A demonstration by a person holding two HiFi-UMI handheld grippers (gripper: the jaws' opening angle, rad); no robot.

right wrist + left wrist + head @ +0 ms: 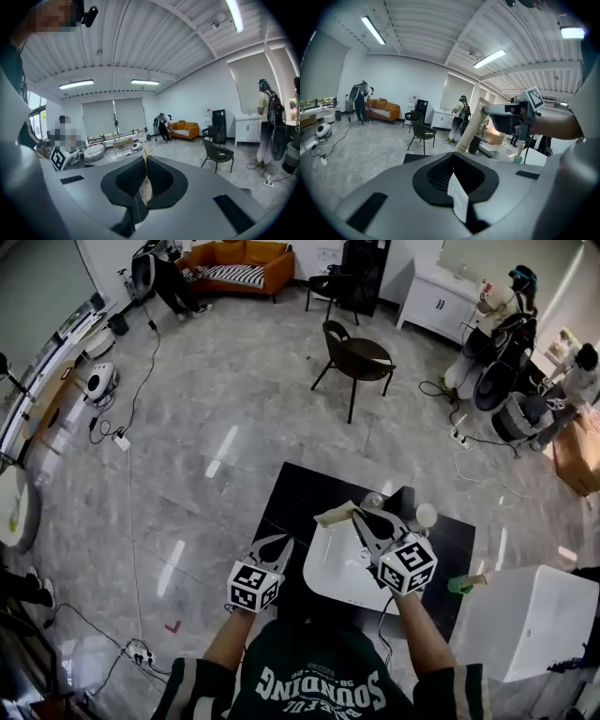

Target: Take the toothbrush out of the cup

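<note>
**Head view.** Lower centre: the right gripper (356,514) is clamped on the toothbrush (336,515), which is in a beige carton and held above the black desk (298,491). A small round vessel, probably the cup (374,500), stands just behind, and the carton appears clear of it. The left gripper (279,543) carries nothing visible.

**Left gripper view.** Its jaws are drawn together, with an unidentifiable thin white strip in the seam. The toothbrush (471,129) slants at centre right.

**Right gripper view.** The jaws pinch the carton's edge (146,187).

Removal looks done, and setting the toothbrush down probably remains.
</note>
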